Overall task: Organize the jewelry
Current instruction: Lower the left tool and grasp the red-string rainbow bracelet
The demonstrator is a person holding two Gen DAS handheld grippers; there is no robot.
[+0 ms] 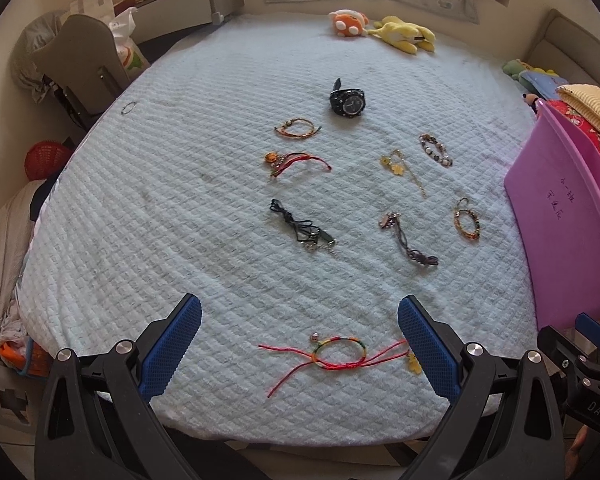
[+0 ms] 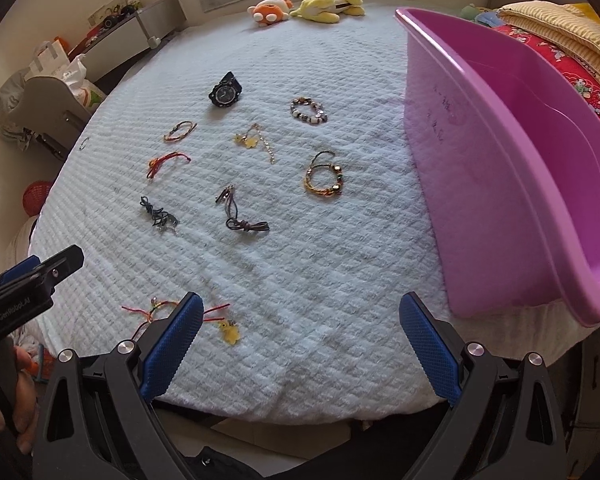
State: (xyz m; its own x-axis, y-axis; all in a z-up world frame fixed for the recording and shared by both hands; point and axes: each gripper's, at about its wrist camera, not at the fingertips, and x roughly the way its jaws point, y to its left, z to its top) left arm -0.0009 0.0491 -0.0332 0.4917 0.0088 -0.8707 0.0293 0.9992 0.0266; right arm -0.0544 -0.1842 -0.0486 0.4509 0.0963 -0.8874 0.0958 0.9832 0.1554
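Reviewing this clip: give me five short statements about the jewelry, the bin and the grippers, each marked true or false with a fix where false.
1. Both grippers, left gripper and right gripper, have open jaws. True.
2. The black watch is inside the pink bin. False: it lies on the blanket.
3. The rainbow cord bracelet lies between the left jaws. True.
4. The right gripper holds the beaded bracelet. False: it holds nothing.
5. Two plush toys lie at the far edge. True.

Soft, even daylight fills both views, brightest on the pale quilted blanket (image 1: 180, 200), which looks slightly washed out. Shadows are faint, with a pink cast beside the tub (image 2: 500, 160). Fisheye distortion bows the bed's edges and darkens the corners, while focus stays fairly sharp throughout
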